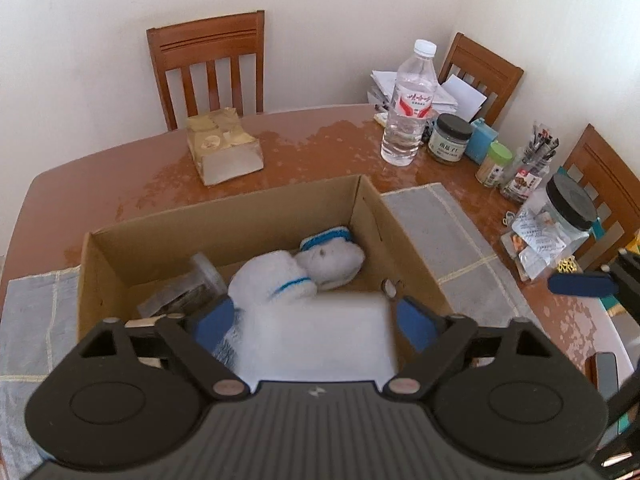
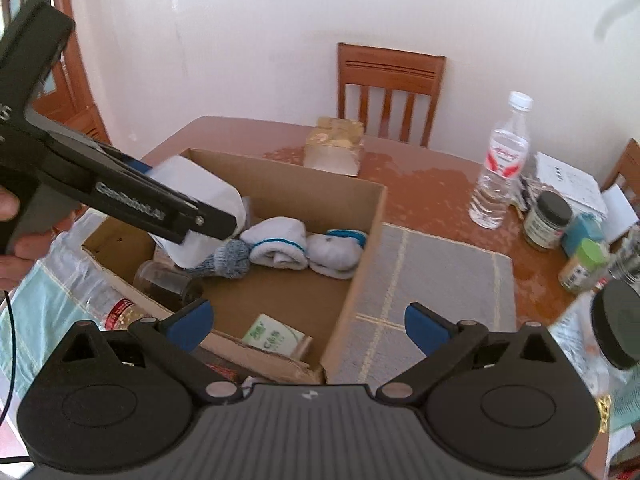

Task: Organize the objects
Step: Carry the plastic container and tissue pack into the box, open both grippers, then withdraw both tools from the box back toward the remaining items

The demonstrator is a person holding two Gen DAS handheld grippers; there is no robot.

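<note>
My left gripper [image 1: 316, 320] is shut on a white packet [image 1: 316, 336] and holds it over the near left part of an open cardboard box [image 1: 224, 220]. The packet [image 2: 200, 200] also shows in the right wrist view, above the box [image 2: 372, 240]. Inside the box lie rolled white socks [image 2: 280, 248], a grey-blue sock ball [image 2: 230, 260], a clear jar on its side [image 2: 164, 280] and a green-and-white pack [image 2: 272, 336]. My right gripper [image 2: 308, 320] is open and empty, near the box's front right corner.
The box stands on a brown table [image 1: 320, 148] with grey placemats [image 2: 432, 280]. A water bottle [image 1: 408, 108], several jars [image 1: 448, 140] and papers crowd the right side. A taped carton [image 1: 224, 148] sits behind the box. Wooden chairs [image 1: 208, 68] surround the table.
</note>
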